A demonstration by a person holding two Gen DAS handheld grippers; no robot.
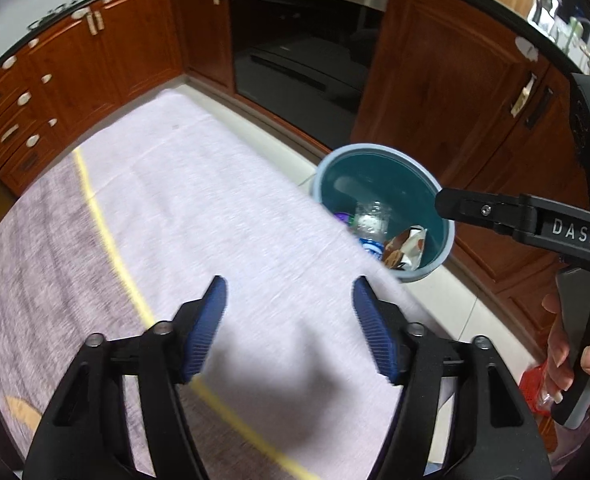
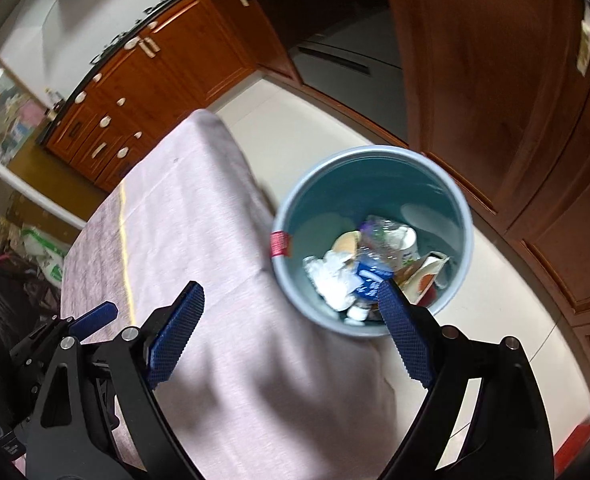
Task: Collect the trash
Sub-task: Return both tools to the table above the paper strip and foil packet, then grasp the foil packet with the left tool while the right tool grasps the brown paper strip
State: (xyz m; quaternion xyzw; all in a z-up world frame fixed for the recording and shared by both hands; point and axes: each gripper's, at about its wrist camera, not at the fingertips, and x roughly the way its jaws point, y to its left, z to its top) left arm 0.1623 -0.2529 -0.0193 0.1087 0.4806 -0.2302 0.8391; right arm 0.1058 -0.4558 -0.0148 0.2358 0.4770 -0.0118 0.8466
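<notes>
While nothing lies on the cloth-covered table (image 1: 223,200) and the blue bin (image 2: 461,216) beside it holds a crushed bottle (image 2: 383,240), tissue (image 2: 331,276) and wrappers (image 2: 423,276), seems between drops: both left gripper (image 1: 289,320) and right gripper (image 2: 291,328) spread and empty; next, seek trash; reads "DAS" (image 1: 569,230).
</notes>
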